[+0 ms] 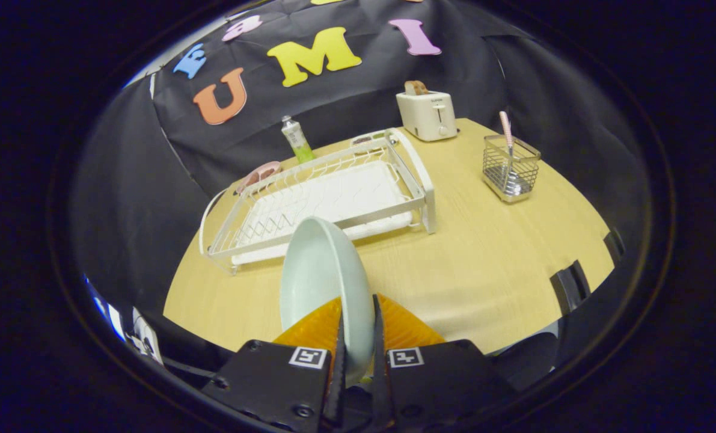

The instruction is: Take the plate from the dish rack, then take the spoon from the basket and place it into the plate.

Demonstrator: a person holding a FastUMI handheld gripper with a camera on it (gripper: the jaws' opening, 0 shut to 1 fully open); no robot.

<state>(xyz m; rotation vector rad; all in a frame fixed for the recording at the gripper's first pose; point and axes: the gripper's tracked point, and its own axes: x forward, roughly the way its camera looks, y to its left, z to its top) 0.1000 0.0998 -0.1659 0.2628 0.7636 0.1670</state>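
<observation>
A pale green plate [324,282] stands on edge between my fingers, held above the wooden table [484,264]. My gripper [358,337] is shut on the plate's rim, both fingers pressing its two faces. Beyond the plate sits the white wire dish rack [333,198], with no dishes in its slots. Further off, beyond the fingers and past the rack's near corner, stands a small wire basket [510,168]. A pink-handled spoon [506,133] sticks upright out of it.
A white toaster [427,114] with a slice of bread stands at the table's far edge. A green tube [296,140] and a pink dish [258,175] lie behind the rack. Black clamps [568,285] grip the table's near edge.
</observation>
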